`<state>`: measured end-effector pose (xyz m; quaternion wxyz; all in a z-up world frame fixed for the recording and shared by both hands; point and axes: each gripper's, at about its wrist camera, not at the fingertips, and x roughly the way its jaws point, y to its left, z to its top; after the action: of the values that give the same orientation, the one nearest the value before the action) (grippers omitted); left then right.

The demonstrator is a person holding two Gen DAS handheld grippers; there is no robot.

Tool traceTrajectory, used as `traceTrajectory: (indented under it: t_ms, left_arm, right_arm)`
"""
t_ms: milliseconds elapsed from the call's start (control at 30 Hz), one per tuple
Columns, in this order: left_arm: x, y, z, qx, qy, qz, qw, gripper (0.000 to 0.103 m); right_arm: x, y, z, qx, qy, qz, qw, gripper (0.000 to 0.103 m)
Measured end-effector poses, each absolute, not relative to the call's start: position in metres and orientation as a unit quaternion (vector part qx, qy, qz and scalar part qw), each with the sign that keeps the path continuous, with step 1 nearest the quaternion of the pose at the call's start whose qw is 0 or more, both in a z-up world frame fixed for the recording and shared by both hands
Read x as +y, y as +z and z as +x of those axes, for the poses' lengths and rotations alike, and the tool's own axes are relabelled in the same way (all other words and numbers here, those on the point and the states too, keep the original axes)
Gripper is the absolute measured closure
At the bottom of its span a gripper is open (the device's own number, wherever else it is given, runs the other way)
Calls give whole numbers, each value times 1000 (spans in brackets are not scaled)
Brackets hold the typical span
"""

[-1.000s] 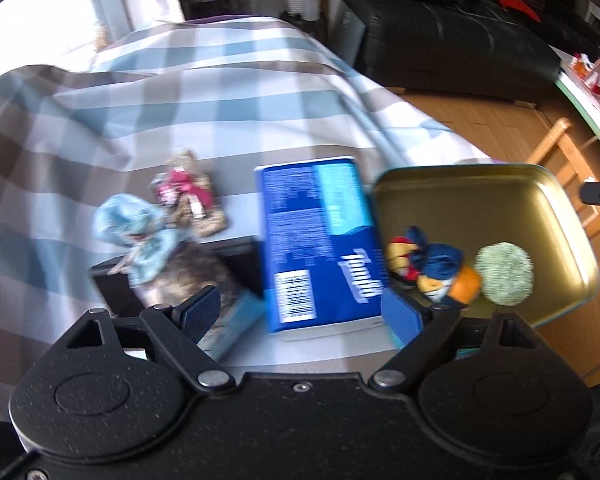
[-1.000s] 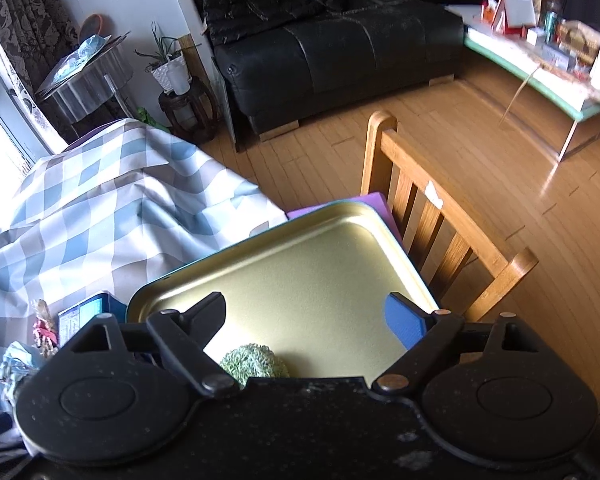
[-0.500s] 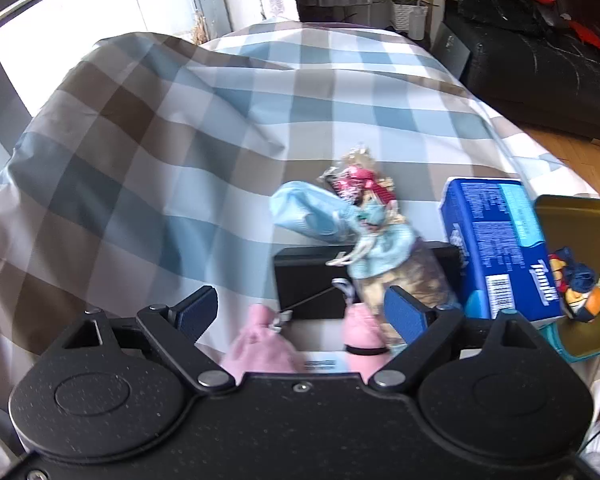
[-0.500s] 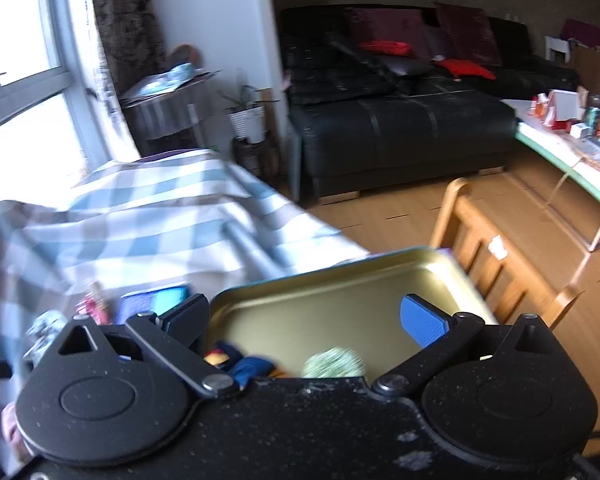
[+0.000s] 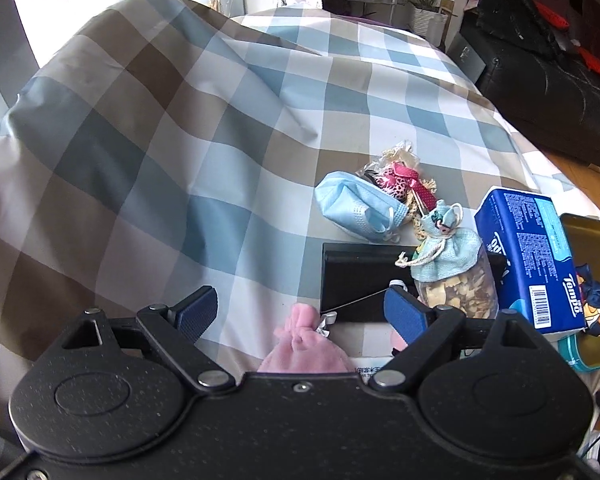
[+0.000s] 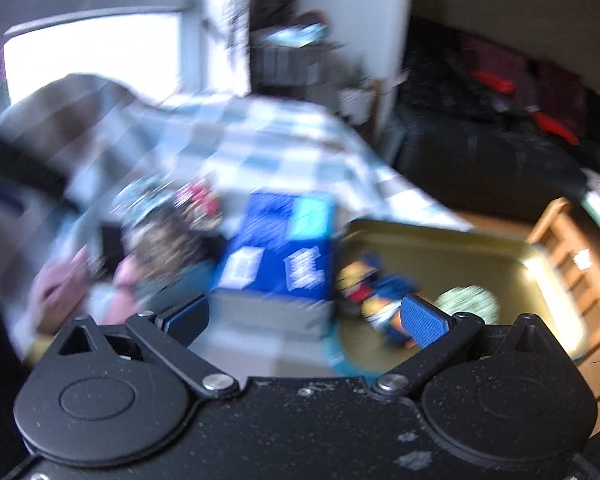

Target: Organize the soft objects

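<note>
Left wrist view | cloth point(image 5: 204, 128) holds loose clutter | tray point(image 6: 452, 248) beside tissue box point(image 5: 536, 260) has 2 toys | pink pouch point(image 5: 304, 344) under left gripper point(image 5: 300, 308), jaws wide, empty | right gripper point(image 6: 304, 316) wide, empty | risk: pouch string snags jar point(image 5: 452, 272)

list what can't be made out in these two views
- Pink pouch, left wrist view: lower part hidden behind the gripper body.
- Gold tray, left wrist view: cut off by the right edge.
- Toys in the tray, right wrist view: motion blur; type unclear.
- Blue box, right wrist view: print blurred.
</note>
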<state>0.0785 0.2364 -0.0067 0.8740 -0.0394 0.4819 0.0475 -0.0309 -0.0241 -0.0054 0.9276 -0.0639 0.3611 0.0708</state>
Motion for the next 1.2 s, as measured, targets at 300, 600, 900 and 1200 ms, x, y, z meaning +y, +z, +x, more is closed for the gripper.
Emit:
traceTrajectory:
  t_ms: [300,600,900,1200]
  left_arm:
    - [247,-19,79,467,28,-80,880,16]
    - [270,-28,84,479,18,-166,862,16]
    - [268,-29,84,477,24,-161,864,16]
    - [264,-29,84,478,24,-148,865,16]
  right_arm:
    - [25,-40,-51,439,144,-55,885,22]
    - [45,-39,-50,454,193,-7,870,42]
    - [71,-47,-46,485,251,-18,837,90]
    - [55,-29,-35,459,233,5,857,96]
